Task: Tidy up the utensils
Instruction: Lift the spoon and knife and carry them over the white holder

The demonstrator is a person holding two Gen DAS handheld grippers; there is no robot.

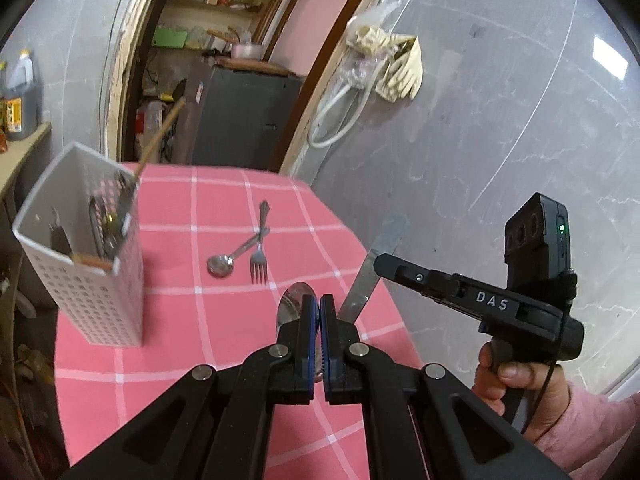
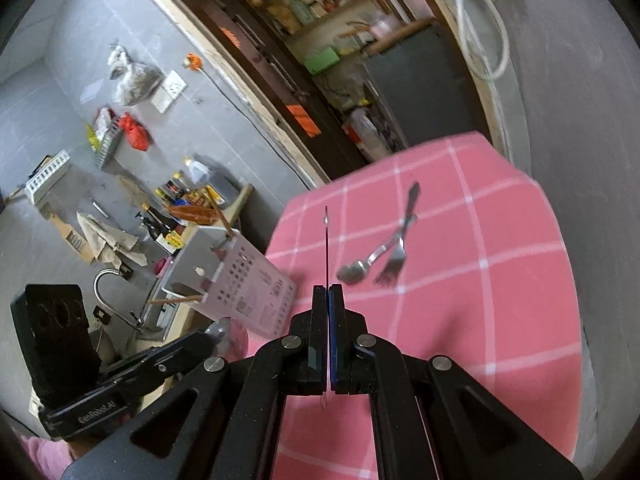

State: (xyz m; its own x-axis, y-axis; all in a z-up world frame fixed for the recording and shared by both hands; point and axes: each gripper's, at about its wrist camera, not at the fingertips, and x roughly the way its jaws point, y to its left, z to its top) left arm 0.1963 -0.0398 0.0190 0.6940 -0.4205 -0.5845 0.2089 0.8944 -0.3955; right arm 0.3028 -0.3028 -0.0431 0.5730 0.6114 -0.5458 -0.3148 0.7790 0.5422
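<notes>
While a shiny spoon (image 1: 294,300) sits clamped in the left gripper (image 1: 319,308), the right gripper (image 2: 328,300) pinches a thin flat knife (image 2: 327,248) above the pink checked table (image 1: 224,200); another spoon (image 1: 224,262) and a fork (image 1: 259,258) lie crossed there beside the white holder (image 1: 92,280).

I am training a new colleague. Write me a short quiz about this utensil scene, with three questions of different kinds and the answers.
1. True or false: the left tool is shut on a spoon.
2. What lies loose on the pink tablecloth? A) two knives B) a small spoon crossed with a fork C) one ladle
3. Short answer: which tool holds the flat metal blade?
Key: 1 true; 2 B; 3 the right tool.
</notes>
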